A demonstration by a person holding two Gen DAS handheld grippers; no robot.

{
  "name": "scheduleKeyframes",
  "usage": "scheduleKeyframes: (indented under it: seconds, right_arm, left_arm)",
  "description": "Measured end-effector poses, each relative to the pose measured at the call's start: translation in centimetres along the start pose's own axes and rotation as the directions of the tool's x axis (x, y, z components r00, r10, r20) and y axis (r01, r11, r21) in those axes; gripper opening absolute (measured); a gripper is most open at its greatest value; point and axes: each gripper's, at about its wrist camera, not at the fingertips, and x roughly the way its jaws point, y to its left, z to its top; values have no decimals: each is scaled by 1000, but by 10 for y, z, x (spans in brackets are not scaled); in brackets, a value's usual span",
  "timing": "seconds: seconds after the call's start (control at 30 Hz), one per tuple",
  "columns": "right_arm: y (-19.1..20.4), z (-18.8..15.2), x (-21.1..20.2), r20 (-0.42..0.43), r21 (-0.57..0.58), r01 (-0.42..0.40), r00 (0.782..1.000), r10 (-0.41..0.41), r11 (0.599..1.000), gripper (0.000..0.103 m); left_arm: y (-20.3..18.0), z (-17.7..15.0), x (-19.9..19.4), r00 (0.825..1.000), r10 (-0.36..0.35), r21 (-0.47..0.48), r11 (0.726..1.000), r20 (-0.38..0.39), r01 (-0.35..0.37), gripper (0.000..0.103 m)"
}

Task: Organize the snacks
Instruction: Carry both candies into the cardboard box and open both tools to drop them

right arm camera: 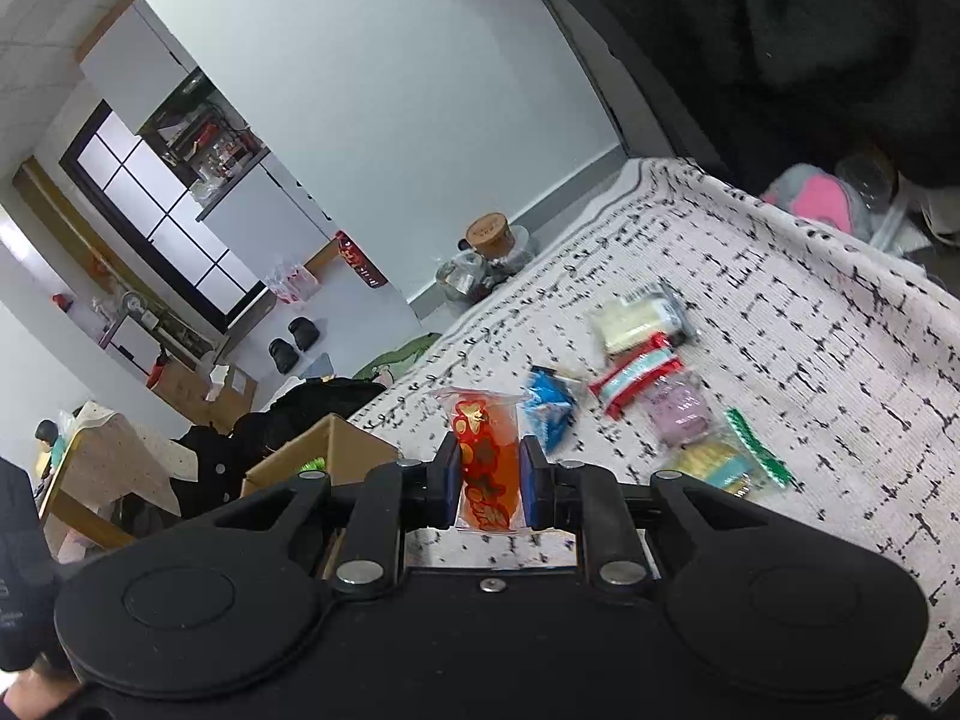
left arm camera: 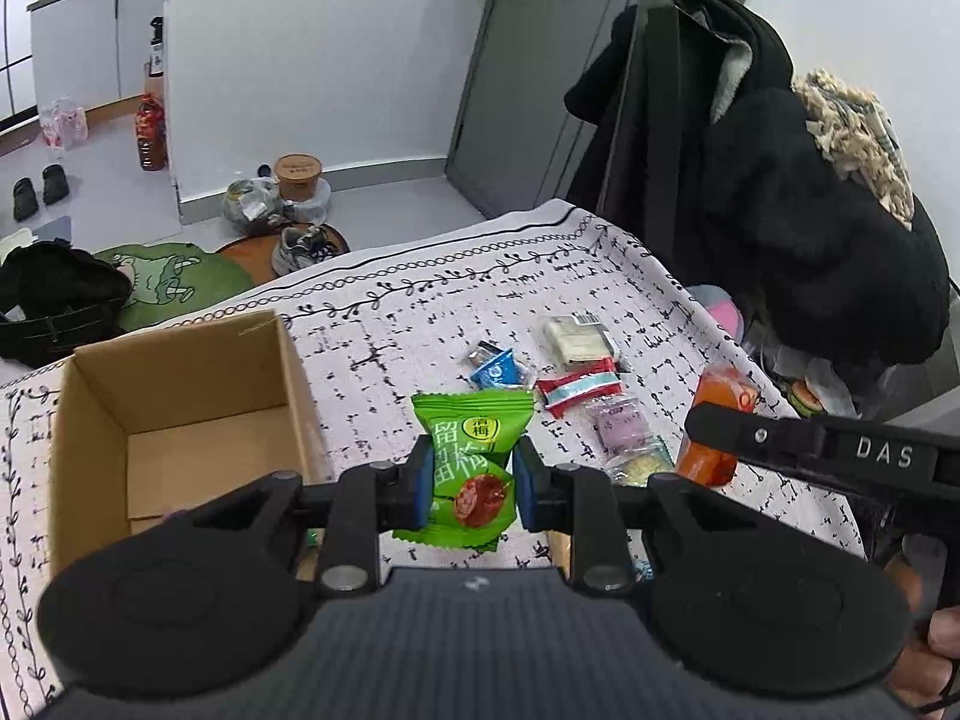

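My left gripper [left arm camera: 471, 483] is shut on a green plum snack packet [left arm camera: 474, 462] and holds it above the table, just right of the open cardboard box [left arm camera: 174, 420]. My right gripper [right arm camera: 489, 480] is shut on an orange jelly packet [right arm camera: 487, 456], which also shows in the left wrist view [left arm camera: 714, 420] at the right. Loose snacks lie on the patterned cloth: a blue packet [left arm camera: 498, 369], a red-and-white packet [left arm camera: 579, 390], a white packet [left arm camera: 576, 339], a purple packet [left arm camera: 621, 423] and a yellow-green packet [right arm camera: 720, 465].
The box's corner shows in the right wrist view [right arm camera: 318, 456] with something green inside. A chair with dark coats [left arm camera: 780, 180] stands at the table's far right edge. Shoes, jars and a green mat [left arm camera: 174, 282] lie on the floor beyond the table.
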Motion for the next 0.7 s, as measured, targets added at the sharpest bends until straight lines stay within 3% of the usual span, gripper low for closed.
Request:
scheduleKeyframes:
  seconds: [0.4,0.7]
  right_arm:
    - [41,-11,7,-5,-73,-4,1000,3,997,19]
    - [73,-28,24,-46,-115,-16,999,10,993,19]
  left_arm:
    - [21,-7,-25,999,20,-43,999,48,-18,26]
    - [58,-16,-35,998,46,-107,993,53,-40,26]
